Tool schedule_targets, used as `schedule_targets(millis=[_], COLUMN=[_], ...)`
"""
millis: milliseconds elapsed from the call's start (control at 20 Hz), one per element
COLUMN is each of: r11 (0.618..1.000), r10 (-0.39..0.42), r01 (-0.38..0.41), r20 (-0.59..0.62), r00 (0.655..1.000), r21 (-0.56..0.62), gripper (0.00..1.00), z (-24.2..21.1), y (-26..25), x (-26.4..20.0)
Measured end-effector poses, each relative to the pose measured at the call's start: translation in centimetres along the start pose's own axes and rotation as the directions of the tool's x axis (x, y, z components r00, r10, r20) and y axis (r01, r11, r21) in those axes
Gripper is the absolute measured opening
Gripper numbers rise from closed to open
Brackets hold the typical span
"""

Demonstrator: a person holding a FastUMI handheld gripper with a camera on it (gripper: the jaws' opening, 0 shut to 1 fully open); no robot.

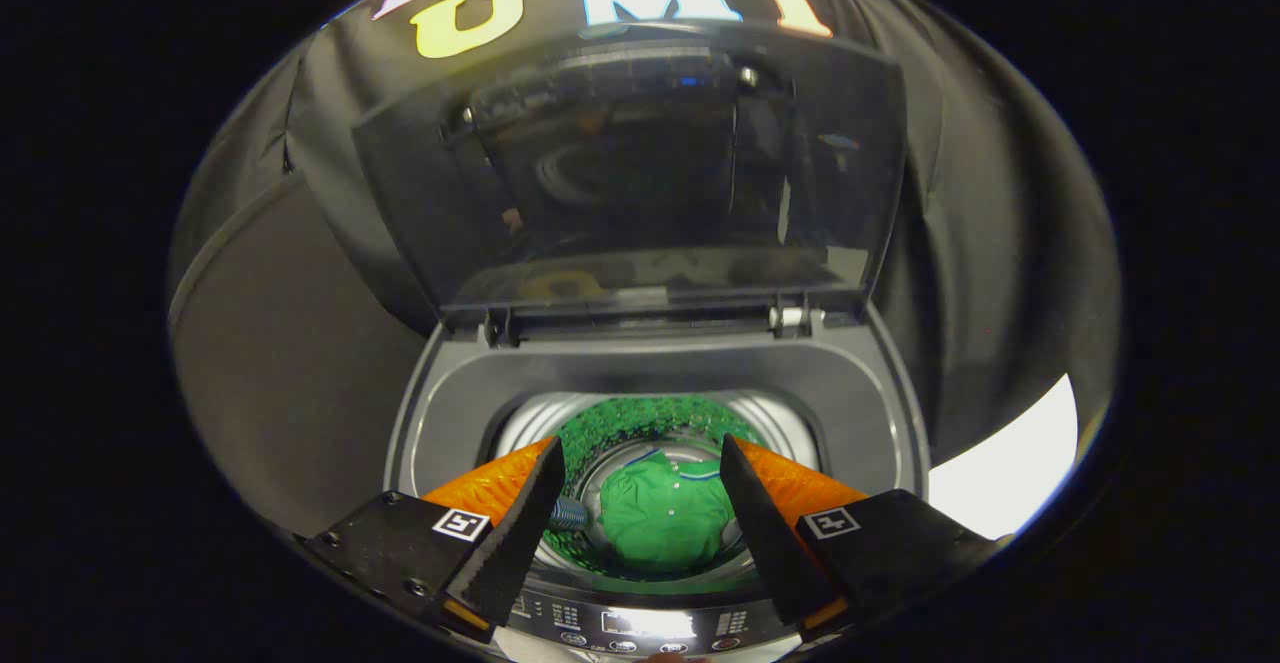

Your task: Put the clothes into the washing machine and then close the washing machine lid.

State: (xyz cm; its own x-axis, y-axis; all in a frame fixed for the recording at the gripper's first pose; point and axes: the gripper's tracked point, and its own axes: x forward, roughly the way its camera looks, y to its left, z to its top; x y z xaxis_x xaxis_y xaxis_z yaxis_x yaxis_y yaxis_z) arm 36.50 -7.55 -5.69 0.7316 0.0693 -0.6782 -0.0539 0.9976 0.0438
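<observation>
- Overhead, the washing machine lid stands raised on its hinges behind the tub opening; closing it looks like the remaining step, and a careless push could let it slam down.
- Below it, the washing machine has its drum open, with nothing seeming to block the lid's swing except the gripper itself.
- Down in the drum, the green garment lies bunched, apart from the fingers.
- Nearest, the gripper hangs released, fingers spread and empty above the control panel.
</observation>
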Motion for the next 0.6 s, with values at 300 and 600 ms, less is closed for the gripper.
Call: schedule_targets(millis=[300, 600], r11=[0.999, 0.996], r10=[0.008, 0.047], r01=[0.0, -0.007], r20=[0.184, 0.435], r00=[0.983, 0.899], r21=[-0.044, -0.094], gripper=[0.98, 0.98], z=[8.0, 16.9], y=[1.4, 3.4], x=[-5.7, -10.4])
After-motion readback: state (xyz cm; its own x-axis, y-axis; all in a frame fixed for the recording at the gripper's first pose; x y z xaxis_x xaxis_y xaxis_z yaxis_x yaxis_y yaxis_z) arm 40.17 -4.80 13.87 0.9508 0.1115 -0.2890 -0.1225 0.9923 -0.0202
